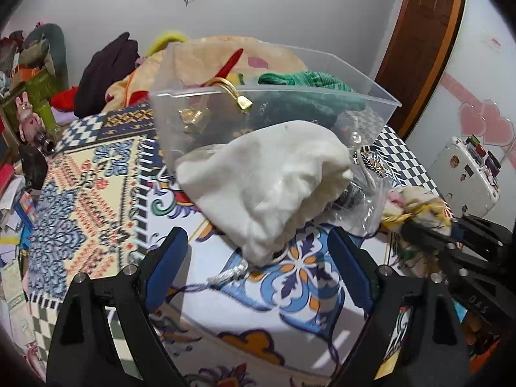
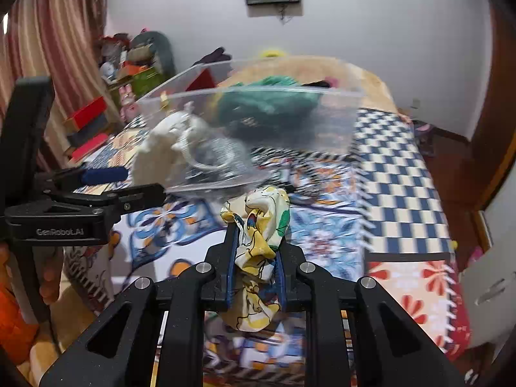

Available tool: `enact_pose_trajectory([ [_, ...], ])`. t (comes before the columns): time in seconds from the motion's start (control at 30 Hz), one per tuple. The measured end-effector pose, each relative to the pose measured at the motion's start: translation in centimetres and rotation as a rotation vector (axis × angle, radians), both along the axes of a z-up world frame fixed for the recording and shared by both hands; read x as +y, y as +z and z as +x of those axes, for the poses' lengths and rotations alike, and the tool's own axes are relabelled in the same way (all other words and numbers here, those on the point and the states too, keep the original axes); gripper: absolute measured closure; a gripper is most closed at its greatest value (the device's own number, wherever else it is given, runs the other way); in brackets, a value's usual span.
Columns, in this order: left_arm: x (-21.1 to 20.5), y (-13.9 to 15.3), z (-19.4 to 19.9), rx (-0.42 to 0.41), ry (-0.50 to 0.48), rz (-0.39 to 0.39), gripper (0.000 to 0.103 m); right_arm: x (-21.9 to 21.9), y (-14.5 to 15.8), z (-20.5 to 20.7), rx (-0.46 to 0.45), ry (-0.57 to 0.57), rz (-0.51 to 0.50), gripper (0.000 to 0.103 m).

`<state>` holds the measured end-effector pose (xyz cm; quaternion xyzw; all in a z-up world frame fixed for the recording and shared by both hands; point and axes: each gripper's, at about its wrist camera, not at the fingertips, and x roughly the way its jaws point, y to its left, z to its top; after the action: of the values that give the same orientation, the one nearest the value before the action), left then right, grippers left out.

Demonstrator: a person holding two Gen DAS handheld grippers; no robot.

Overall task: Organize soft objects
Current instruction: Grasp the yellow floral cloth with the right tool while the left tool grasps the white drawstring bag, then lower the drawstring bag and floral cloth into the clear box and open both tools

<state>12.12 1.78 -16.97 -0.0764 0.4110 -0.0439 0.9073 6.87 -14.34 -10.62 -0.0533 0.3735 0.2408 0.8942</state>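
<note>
One bed (image 1: 96, 174) under a patterned spread carries one clear plastic bin (image 1: 380, 96) holding a green cloth (image 1: 309, 79). One white drawstring pouch (image 1: 267, 183) lies just in front of the bin, beside one clear plastic bag (image 1: 367, 206). The left gripper (image 1: 258, 258) hangs spread around the pouch's near end, empty. The right gripper (image 2: 256, 245) is pinching one yellow printed cloth (image 2: 261, 225) above the bed.

Both wrist views look down, close, sharing the clear bin (image 1: 274, 109), perhaps blurred rightward.
</note>
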Motion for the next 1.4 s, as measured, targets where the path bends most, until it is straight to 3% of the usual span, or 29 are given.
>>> enact_pose_trajectory([
  [0.13,-0.2,-0.4,1.4,0.022,0.005,-0.026,0.015,-1.0,0.0,0.1,0.008,-0.021,0.037,0.085],
  [0.2,-0.1,-0.5,1.8,0.026,0.013,-0.034,0.023,-0.9,0.0,0.0,0.004,-0.021,0.036,0.085],
  [0.3,-0.3,-0.3,2.0,0.011,0.005,-0.029,0.048,-1.0,0.1,-0.1,0.002,-0.016,0.044,0.085],
  [0.37,-0.4,-0.2,1.8,0.001,-0.003,-0.024,0.071,-1.1,0.1,0.0,0.001,-0.017,0.046,0.085],
  [0.47,-0.3,0.3,1.3,-0.025,-0.001,-0.014,0.088,-1.5,0.5,0.0,-0.005,-0.021,0.048,0.085],
  [0.7,-0.1,2.6,-1.8,-0.116,0.005,0.012,0.09,-2.5,2.4,-0.6,-0.046,-0.045,0.066,0.085],
  [0.97,1.0,7.4,-4.3,-0.247,0.018,-0.005,0.09,-2.6,6.2,-0.3,-0.148,-0.068,0.069,0.085],
  [1.23,1.2,11.7,-2.8,-0.345,0.008,-0.002,0.09,-1.2,10.1,1.2,-0.273,-0.076,0.071,0.085],
  [1.4,1.0,13.3,-0.9,-0.364,-0.005,-0.007,0.09,-0.3,11.7,2.3,-0.32,-0.068,0.078,0.085],
])
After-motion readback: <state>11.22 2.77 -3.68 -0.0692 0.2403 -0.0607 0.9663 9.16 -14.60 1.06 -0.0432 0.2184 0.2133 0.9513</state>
